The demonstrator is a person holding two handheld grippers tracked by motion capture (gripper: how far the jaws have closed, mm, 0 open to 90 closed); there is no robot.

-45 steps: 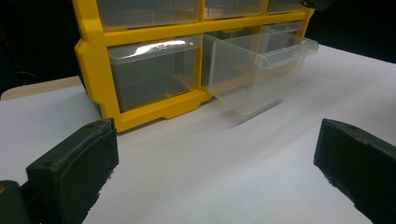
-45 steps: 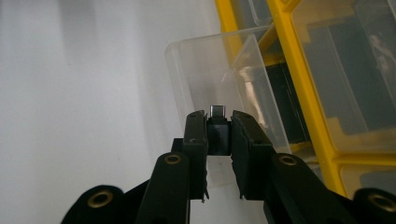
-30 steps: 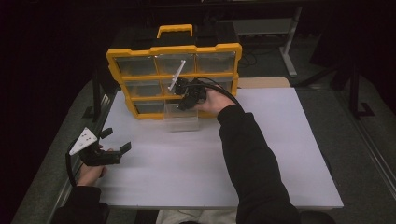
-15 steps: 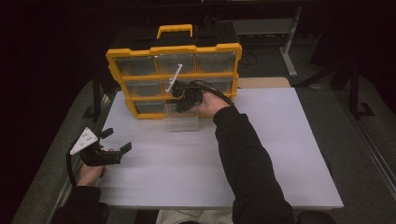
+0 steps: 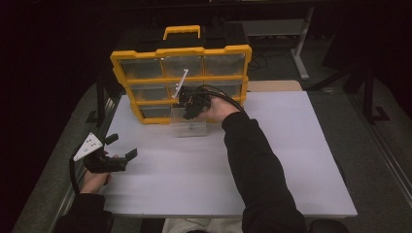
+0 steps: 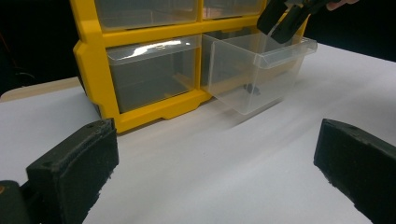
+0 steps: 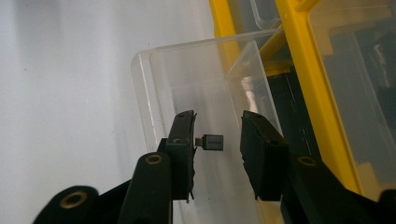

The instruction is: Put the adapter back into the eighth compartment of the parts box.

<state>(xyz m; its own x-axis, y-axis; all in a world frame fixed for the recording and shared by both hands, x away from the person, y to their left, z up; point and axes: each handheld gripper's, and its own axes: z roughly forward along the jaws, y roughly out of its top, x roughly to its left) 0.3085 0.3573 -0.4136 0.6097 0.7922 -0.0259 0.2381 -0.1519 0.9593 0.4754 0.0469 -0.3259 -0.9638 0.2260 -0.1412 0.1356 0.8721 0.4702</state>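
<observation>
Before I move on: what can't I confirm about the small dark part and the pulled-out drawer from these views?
- Small dark part: right gripper view, blurred; whether it lies in the clear drawer or is falling, unclear.
- Left gripper view: drawer wall blurs it to a speck.
- High view: right gripper covers the drawer's inside.

My organizer [image 5: 180, 77] stands at the table's [image 5: 291, 160] far left edge; its pulled-out drawer [image 5: 188, 126] lies before it, a small adapter [image 7: 212, 141] inside.
</observation>
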